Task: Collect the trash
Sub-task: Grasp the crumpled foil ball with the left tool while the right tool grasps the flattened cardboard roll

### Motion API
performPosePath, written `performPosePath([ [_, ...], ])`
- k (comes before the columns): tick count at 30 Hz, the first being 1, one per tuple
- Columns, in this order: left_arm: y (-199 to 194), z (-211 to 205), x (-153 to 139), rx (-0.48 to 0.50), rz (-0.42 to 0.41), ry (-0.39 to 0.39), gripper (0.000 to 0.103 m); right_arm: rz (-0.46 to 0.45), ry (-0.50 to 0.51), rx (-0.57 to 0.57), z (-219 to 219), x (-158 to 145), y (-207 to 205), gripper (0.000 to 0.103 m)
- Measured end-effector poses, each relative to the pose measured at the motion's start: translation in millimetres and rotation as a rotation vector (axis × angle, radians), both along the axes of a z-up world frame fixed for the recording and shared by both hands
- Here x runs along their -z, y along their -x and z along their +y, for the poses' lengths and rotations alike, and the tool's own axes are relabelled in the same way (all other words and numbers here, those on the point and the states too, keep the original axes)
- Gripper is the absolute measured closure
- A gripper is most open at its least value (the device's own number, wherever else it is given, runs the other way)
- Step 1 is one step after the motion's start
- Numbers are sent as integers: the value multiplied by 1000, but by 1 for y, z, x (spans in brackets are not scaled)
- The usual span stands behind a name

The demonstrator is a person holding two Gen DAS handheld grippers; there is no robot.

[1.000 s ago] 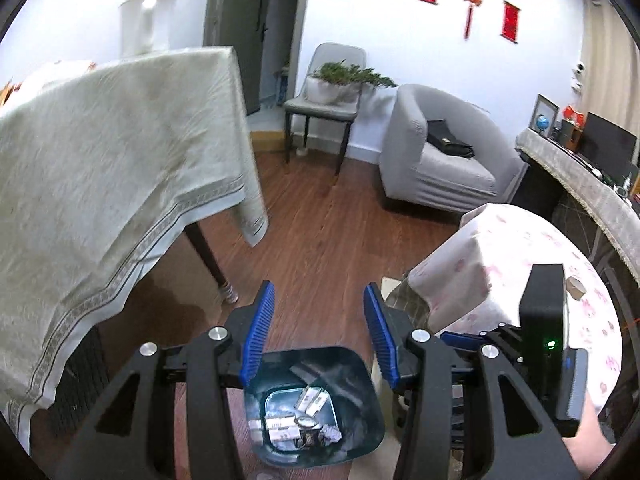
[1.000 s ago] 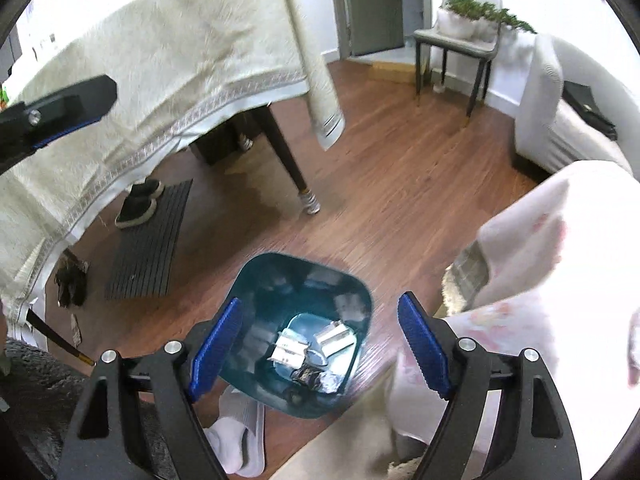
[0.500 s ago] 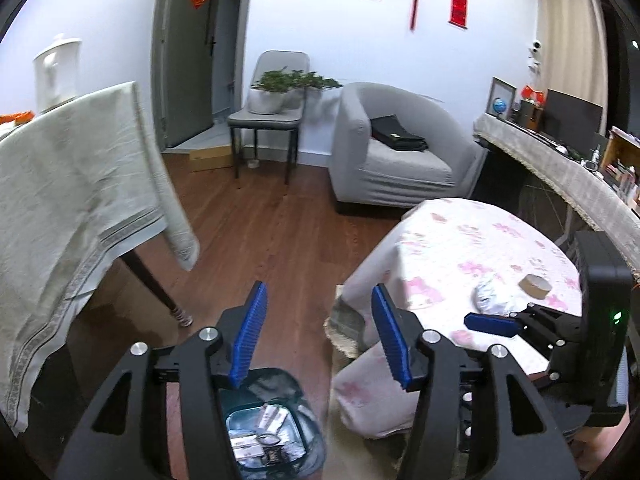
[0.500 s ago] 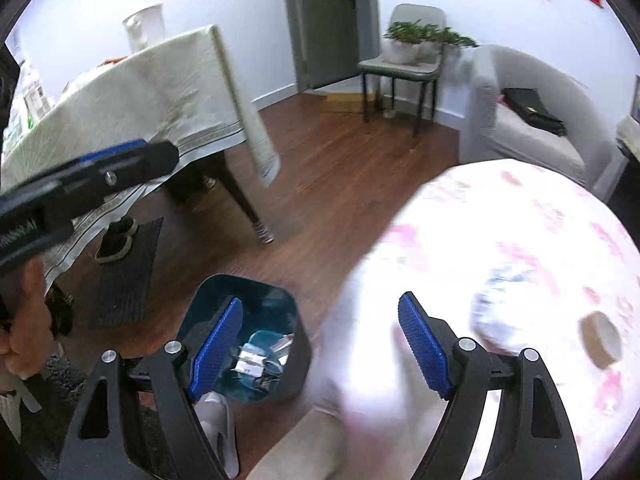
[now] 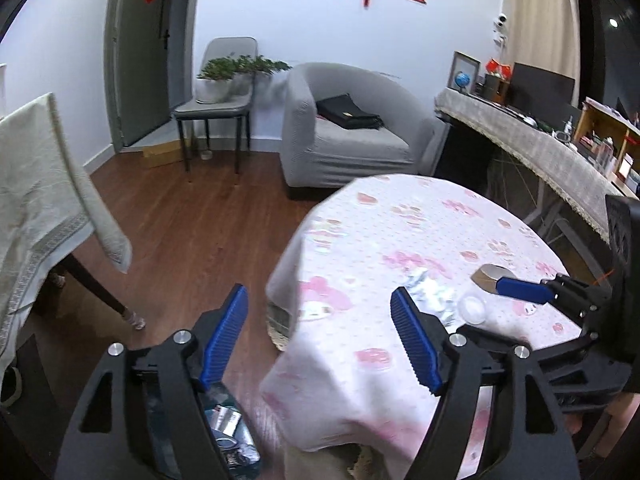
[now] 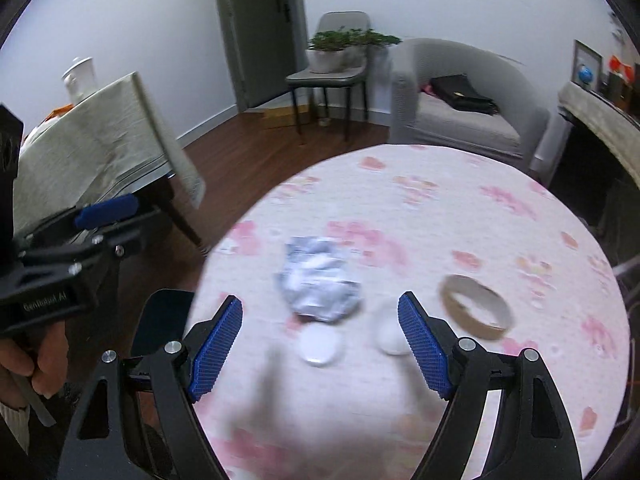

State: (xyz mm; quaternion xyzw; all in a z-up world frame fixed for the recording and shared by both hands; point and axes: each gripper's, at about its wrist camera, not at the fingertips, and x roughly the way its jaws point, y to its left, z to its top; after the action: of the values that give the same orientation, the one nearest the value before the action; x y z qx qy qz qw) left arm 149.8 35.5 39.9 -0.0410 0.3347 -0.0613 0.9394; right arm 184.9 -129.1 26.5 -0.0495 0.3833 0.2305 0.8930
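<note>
A round table under a pink flowered cloth [image 6: 440, 208] bears a crumpled silver wrapper [image 6: 318, 286], a white round lid [image 6: 320, 346], a small white piece [image 6: 390, 336] and a cardboard tape ring [image 6: 476, 306]. My right gripper [image 6: 320, 300] hovers open over the near side of this litter, with nothing between its fingers. My left gripper [image 5: 318, 294] hangs at the table's left edge, its jaws opening and empty. It sees the wrapper [image 5: 430, 294], the ring [image 5: 486, 276] and the right gripper's blue finger [image 5: 520, 290]. A dark teal trash bin [image 5: 224, 432] with scraps stands on the floor below.
A table with a beige cloth [image 5: 36, 200] stands at the left across the wooden floor [image 5: 192, 232]. Behind are a grey armchair [image 5: 352, 136], a chair with a plant [image 5: 224, 92] and a long cloth-covered counter [image 5: 540, 152]. A hand holds the left gripper [image 6: 24, 360].
Both views have swung from above the trash bin to the round pink table. The left jaws have widened. The right jaws kept their width.
</note>
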Motion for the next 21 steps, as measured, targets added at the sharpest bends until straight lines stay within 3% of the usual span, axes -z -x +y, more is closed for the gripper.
performPosePath([
  [8, -20, -42, 17, 65, 41, -2, 25, 5, -16, 85, -51, 2, -13, 22],
  [21, -49, -92, 47, 117, 112, -32, 25, 30, -25, 152, -100, 9, -24, 22],
])
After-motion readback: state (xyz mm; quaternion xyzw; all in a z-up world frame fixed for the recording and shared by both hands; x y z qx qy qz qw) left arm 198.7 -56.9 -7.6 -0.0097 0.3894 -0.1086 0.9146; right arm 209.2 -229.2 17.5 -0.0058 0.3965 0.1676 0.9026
